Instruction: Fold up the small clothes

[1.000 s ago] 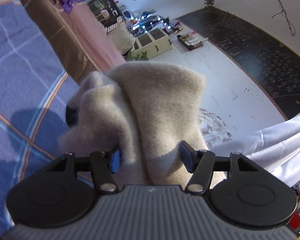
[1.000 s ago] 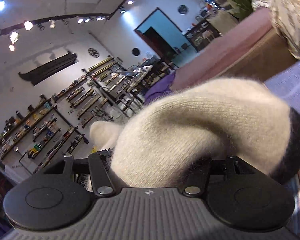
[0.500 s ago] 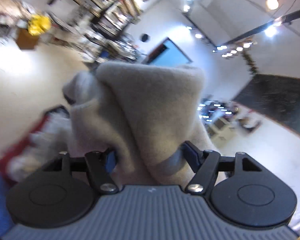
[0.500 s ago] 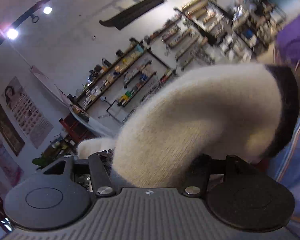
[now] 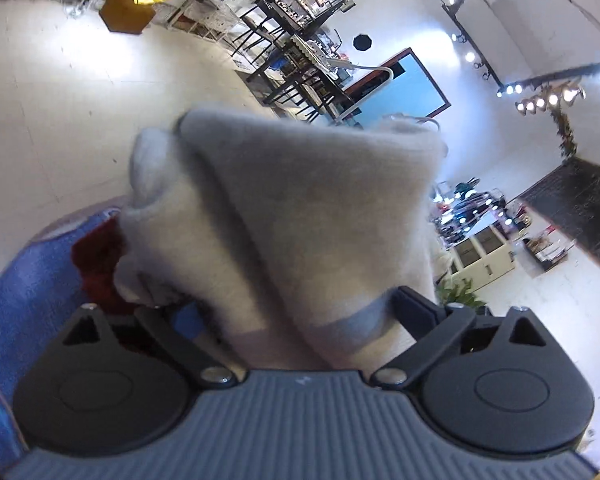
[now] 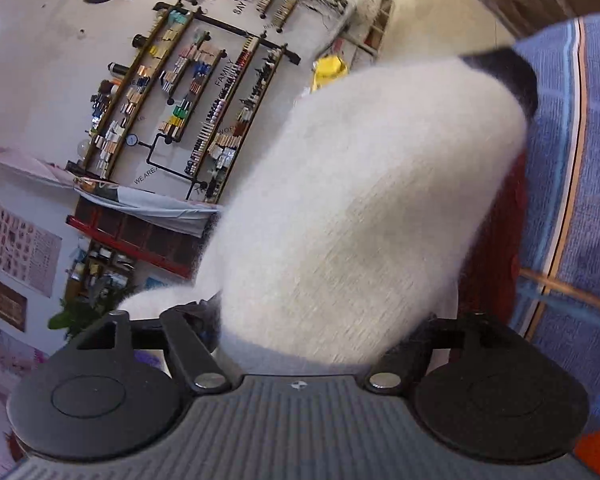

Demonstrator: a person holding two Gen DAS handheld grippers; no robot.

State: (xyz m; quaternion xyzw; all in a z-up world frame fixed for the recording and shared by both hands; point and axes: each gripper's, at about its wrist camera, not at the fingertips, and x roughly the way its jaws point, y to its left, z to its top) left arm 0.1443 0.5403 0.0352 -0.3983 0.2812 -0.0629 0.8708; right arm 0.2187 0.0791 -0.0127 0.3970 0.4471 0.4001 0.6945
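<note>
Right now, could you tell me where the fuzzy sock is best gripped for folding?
By its two ends, as it is now: the left gripper is clamped on the bunched end of the fuzzy sock, and the right gripper on the end opposite the dark cuff, which hangs free.

The fuzzy cream sock (image 5: pixel 300 220) bunched between my left gripper's (image 5: pixel 300 312) fingers blocked most of the way ahead; open floor lay beyond. On my right gripper (image 6: pixel 320 320), the same sock (image 6: pixel 360 200) filled the front, with blue striped cloth (image 6: pixel 580 160) close alongside.
</note>
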